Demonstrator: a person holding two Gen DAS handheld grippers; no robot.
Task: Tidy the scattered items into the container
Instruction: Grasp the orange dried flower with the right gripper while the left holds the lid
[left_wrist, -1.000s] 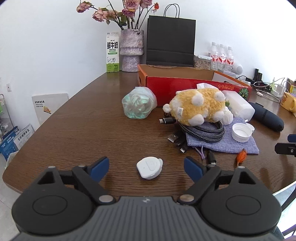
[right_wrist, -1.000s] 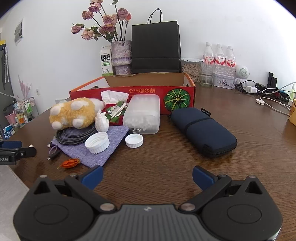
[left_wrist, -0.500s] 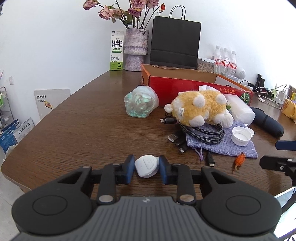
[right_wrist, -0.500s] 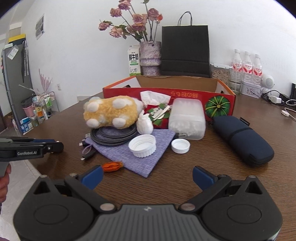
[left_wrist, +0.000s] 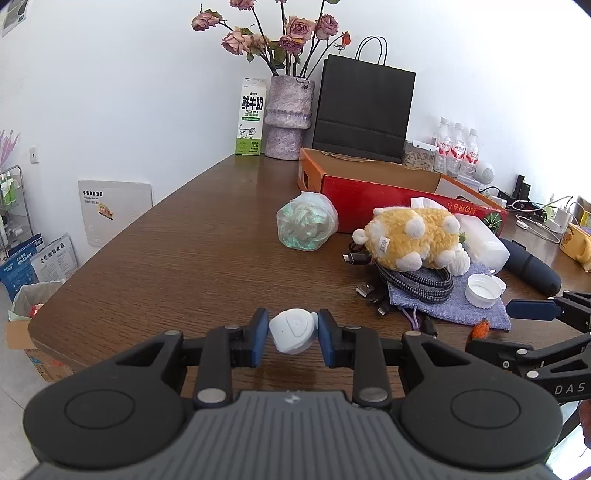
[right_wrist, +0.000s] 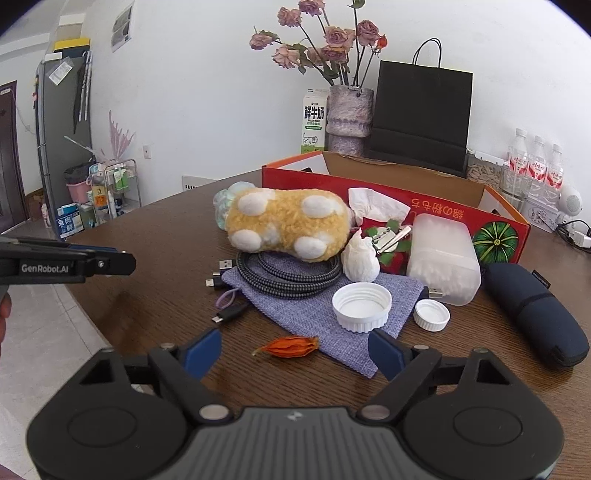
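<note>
My left gripper (left_wrist: 292, 330) is shut on a small white rounded gadget (left_wrist: 293, 331), held just above the brown table. The red cardboard box (left_wrist: 369, 195) stands open at the back. In front of it lie a yellow plush toy (right_wrist: 288, 223), a coiled braided cable (right_wrist: 291, 273), a purple cloth pouch (right_wrist: 317, 314), two white caps (right_wrist: 362, 306), a frosted plastic case (right_wrist: 443, 258) and a navy case (right_wrist: 535, 314). My right gripper (right_wrist: 295, 350) has its jaws closing, with an orange dried flower (right_wrist: 291, 346) lying on the table between its fingertips, untouched.
A bagged green bundle (left_wrist: 306, 223) sits left of the box. Behind the box stand a vase of roses (left_wrist: 288, 118), a milk carton (left_wrist: 251, 118) and a black paper bag (left_wrist: 364, 110). Water bottles (right_wrist: 535, 170) and chargers crowd the far right. The table edge (left_wrist: 55, 328) is near left.
My left gripper closed on the white gadget and lifted it slightly. My right gripper swung left from the navy case towards the orange flower and its jaws have narrowed.
</note>
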